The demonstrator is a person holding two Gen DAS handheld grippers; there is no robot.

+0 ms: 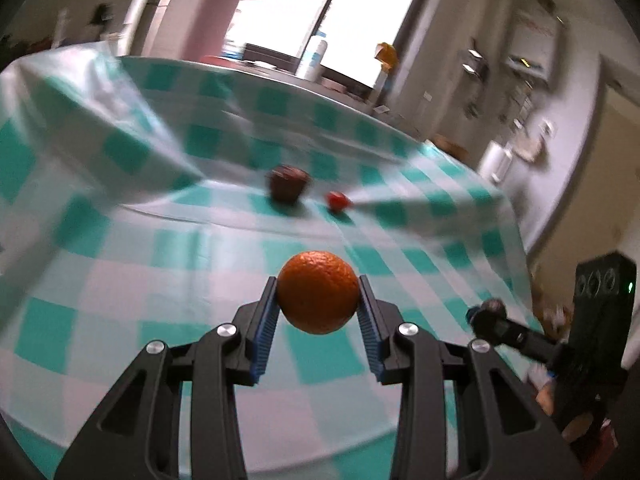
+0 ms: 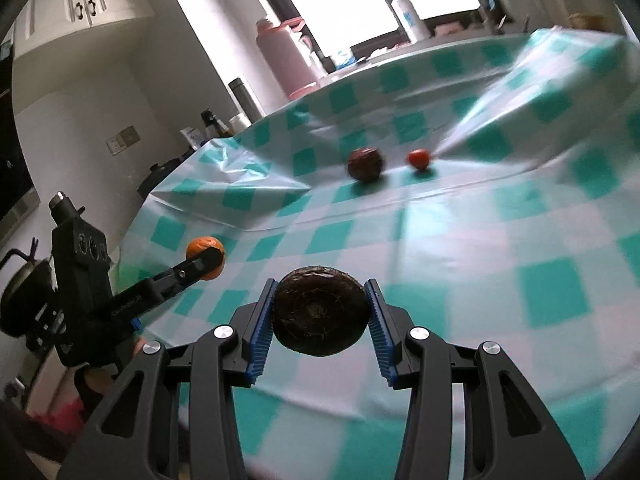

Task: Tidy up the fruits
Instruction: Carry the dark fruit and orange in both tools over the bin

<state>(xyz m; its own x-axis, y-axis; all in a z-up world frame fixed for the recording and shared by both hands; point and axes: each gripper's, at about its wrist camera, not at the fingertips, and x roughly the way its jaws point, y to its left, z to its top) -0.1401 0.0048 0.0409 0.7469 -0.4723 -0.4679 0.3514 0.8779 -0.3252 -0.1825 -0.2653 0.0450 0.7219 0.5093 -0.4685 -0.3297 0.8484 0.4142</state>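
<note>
My left gripper (image 1: 319,294) is shut on an orange (image 1: 318,292) and holds it above the green-and-white checked tablecloth (image 1: 120,280). My right gripper (image 2: 321,306) is shut on a dark brown round fruit (image 2: 320,310), also held over the cloth. In the right wrist view the left gripper (image 2: 208,258) shows at the left with the orange (image 2: 202,246) in it. In the left wrist view the right gripper (image 1: 486,314) shows at the right edge, blurred. Farther back on the cloth lie a second brown fruit (image 1: 288,188) (image 2: 365,164) and a small red fruit (image 1: 337,200) (image 2: 419,159).
The tablecloth (image 2: 500,240) rises in folds at the back and sides. Behind the table stand a pink flask (image 2: 286,60), a white bottle (image 2: 408,12) and dark bottles (image 2: 244,98) on a counter by a bright window. The table's edge drops off at right (image 1: 516,248).
</note>
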